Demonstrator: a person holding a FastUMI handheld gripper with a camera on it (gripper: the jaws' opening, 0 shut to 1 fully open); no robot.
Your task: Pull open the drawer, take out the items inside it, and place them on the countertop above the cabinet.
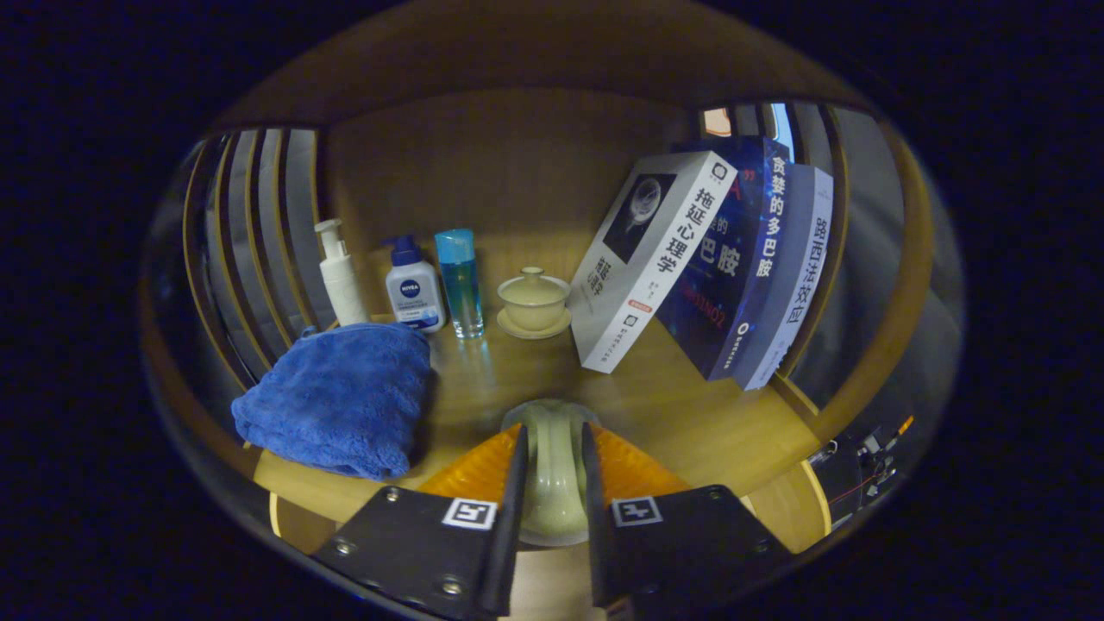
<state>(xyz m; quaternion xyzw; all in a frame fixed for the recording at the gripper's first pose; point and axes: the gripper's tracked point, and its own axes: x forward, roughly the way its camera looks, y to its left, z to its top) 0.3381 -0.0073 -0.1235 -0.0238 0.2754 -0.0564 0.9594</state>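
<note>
- A pale green ceramic cup (552, 470) is held between the two fingers of the gripper (552, 457), pressed from both sides by the black finger pads; orange finger parts are seen flaring out to either side of it.
- The cup is seen from above and slightly tipped forward, over the near edge of the wooden countertop (673, 414); whether it touches the wood cannot be told.
- The gripper is pointed forward and downward over the countertop, with its fingers level with one another.
- A folded blue towel (341, 397) is laid left of the cup, near the front edge.
- Beyond the cup, a cream lidded tea bowl on its saucer (534, 302) is set upright; its lid is on, so any contents are hidden.
- Left of the tea bowl, three bottles are lined up: a clear bottle with blue liquid (459, 280), a white bottle with a blue cap (413, 289), then a white pump bottle (341, 274).
- Right of the tea bowl, three books (707, 259) are leaned together, tilted rightward against the slatted side panel (862, 224).
- A wooden back panel (500, 164) is seen behind everything.
</note>
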